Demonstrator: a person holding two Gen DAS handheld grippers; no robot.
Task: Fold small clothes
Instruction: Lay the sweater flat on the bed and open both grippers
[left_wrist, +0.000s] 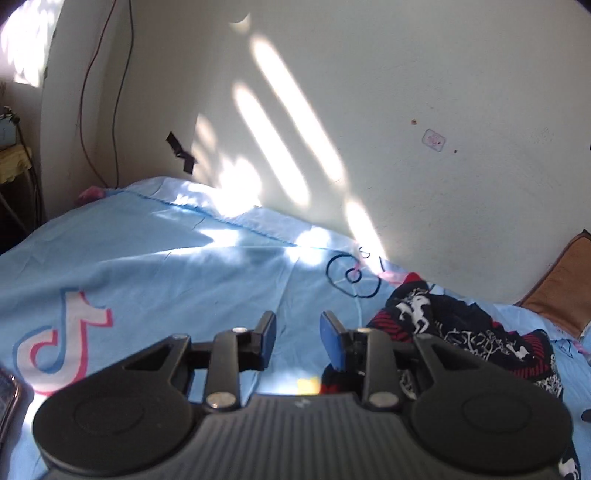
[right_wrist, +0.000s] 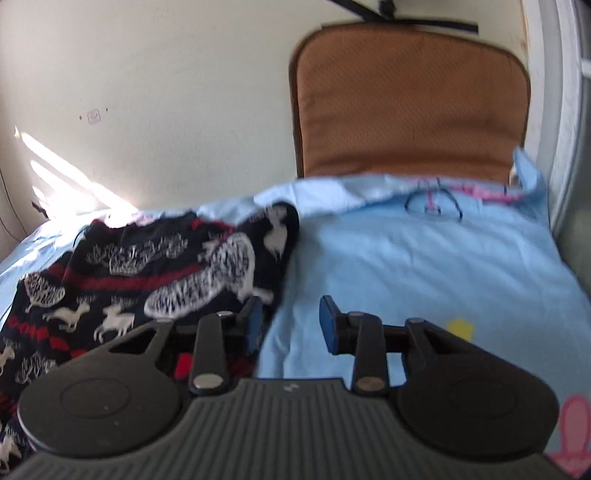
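Dark knit cloth, navy with red bands and white horses and trees, lies crumpled on the pale blue sheet (left_wrist: 155, 266) of a bed, not yet spread or folded: this garment (right_wrist: 140, 273) is the thing to fold. From the left wrist it sits at about four o'clock of the left hand-held gripper (left_wrist: 298, 334); from the right wrist it fills the nine-to-ten o'clock side, its near edge just beside the left finger of the right hand-held gripper (right_wrist: 291, 325). Both hand-held grippers have their jaws parted by a modest gap, and nothing is between the pads; only bare sheet shows through each gap. I judge the step in hand to be the approach for a first grasp, with no fold made so far. A brown cushion (right_wrist: 410, 99) leans on the wall (left_wrist: 406, 92) at twelve o'clock in the right view, well clear of the work. The next move likely calls for each gripper to reach an edge or corner of the garment, close on a single layer, then lift and draw it flat. Bunched folds could make the pads catch several layers at once.
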